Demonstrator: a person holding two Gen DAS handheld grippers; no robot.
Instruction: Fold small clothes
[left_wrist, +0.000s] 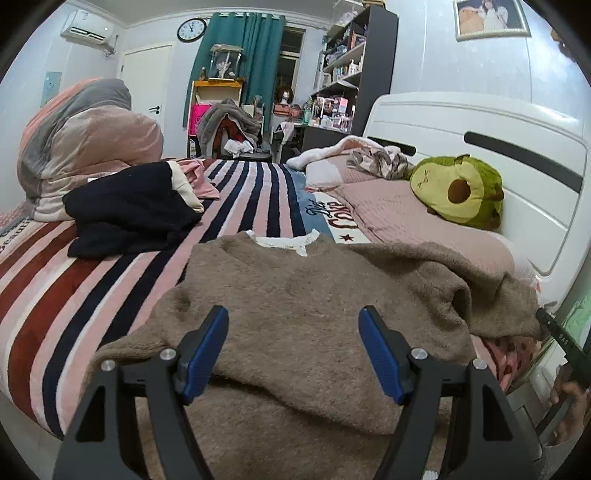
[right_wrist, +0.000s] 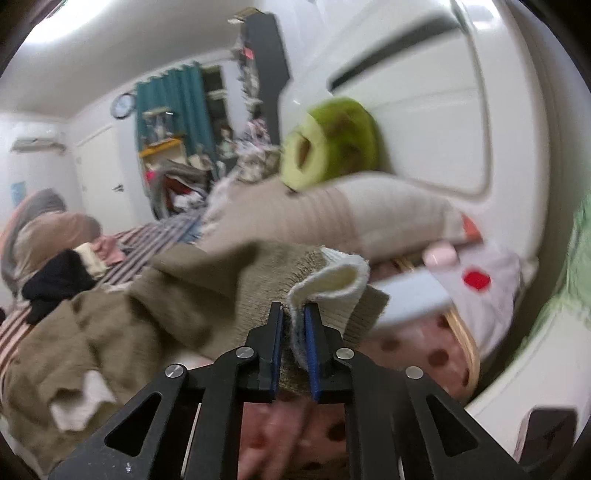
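A fuzzy brown sweater with a white frilled collar lies spread on the striped bed. My left gripper is open and empty, hovering just above the sweater's lower body. My right gripper is shut on the sweater's sleeve cuff, brown knit with a white lining, and holds it lifted off the bed. The rest of the sweater trails to the left in the right wrist view, which is blurred. The right gripper's tip shows at the sleeve end in the left wrist view.
A pile of black and cream clothes lies at the left on the striped blanket. A rolled duvet sits behind it. A pink pillow, an avocado plush and the white headboard are at the right.
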